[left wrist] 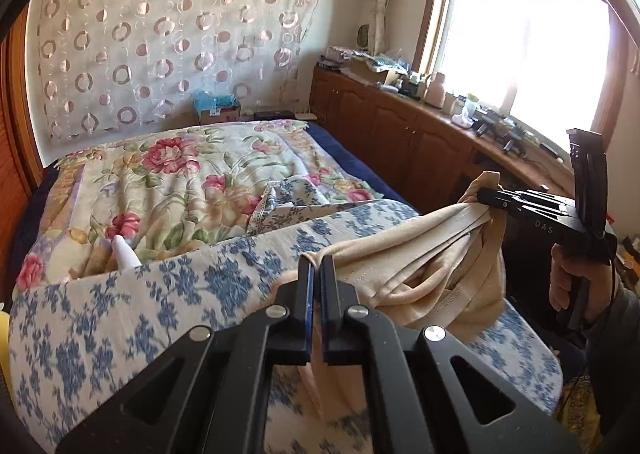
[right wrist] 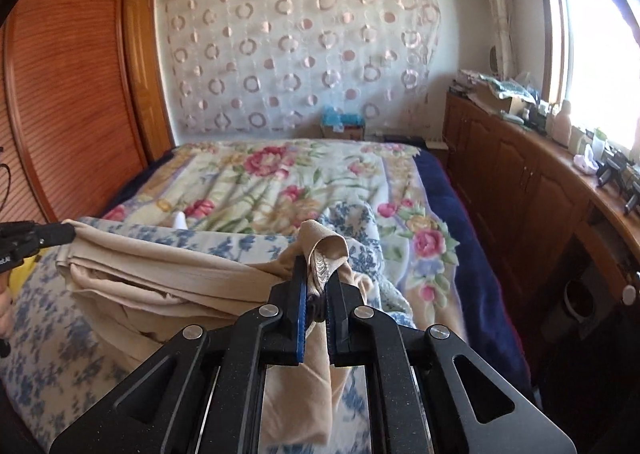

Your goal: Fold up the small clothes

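A beige stretchy garment (left wrist: 420, 254) hangs stretched between both grippers above a blue-flowered cloth (left wrist: 120, 318) on the bed. My left gripper (left wrist: 316, 260) is shut on one end of it. My right gripper (right wrist: 316, 274) is shut on the other end, where a ribbed elastic band sticks up between the fingers. The right gripper also shows in the left wrist view (left wrist: 486, 196), and the left gripper in the right wrist view (right wrist: 68, 232). The garment (right wrist: 160, 278) sags in folds between them.
The bed carries a flowered blanket (left wrist: 180, 174) over a dark blue sheet (right wrist: 452, 214). A white pointed object (left wrist: 124, 252) lies on the blanket. Wooden cabinets (left wrist: 400, 134) with clutter run under the window at the right. A wooden wardrobe (right wrist: 72, 94) stands at the left.
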Action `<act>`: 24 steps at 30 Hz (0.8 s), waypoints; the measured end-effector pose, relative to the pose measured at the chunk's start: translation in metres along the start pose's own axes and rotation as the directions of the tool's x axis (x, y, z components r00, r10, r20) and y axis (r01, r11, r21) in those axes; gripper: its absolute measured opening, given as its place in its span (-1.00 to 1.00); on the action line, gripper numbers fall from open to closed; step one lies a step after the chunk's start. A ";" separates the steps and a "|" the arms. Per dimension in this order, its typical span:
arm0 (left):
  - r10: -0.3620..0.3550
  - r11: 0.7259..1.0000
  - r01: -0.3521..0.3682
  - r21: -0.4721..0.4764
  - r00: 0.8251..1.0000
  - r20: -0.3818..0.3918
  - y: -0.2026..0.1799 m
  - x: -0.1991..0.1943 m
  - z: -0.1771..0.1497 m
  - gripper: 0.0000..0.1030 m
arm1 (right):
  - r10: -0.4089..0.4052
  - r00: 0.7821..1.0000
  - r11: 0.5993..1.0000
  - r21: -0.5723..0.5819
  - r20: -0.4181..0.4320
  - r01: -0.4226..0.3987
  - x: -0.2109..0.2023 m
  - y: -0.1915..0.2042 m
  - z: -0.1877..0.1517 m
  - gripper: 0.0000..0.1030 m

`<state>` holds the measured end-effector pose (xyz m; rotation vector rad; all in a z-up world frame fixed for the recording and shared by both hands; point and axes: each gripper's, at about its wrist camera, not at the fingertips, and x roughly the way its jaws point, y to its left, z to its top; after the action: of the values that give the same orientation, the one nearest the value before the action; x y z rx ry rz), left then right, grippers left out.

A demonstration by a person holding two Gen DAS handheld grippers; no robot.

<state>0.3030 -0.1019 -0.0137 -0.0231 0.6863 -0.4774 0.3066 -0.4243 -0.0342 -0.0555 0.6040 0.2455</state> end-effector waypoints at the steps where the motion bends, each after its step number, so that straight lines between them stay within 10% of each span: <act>1: 0.004 1.000 -0.004 -0.007 1.000 -0.017 0.005 0.013 0.003 -1.00 | -0.002 1.000 1.000 -0.001 -0.017 0.002 0.012 -0.003 0.004 -0.91; 5: -0.036 0.999 0.034 -0.027 0.997 -0.069 0.018 0.044 0.009 -0.90 | -0.004 0.997 1.000 0.011 -0.077 0.005 0.050 -0.016 0.004 -0.86; 13: -0.068 0.997 0.070 0.013 0.991 -0.113 0.028 0.039 -0.013 -0.09 | -0.013 0.998 1.000 -0.008 -0.061 0.012 0.043 -0.035 -0.009 -0.37; 24: -0.107 0.994 0.109 -0.004 0.962 -0.251 0.017 0.076 -0.040 -0.02 | 0.135 0.966 0.991 0.018 -0.222 -0.134 0.078 -0.033 -0.034 -0.05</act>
<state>0.3366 -0.1142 -0.0938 0.0093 0.9347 -0.5949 0.3577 -0.4441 -0.1072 -0.0394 0.8337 0.3734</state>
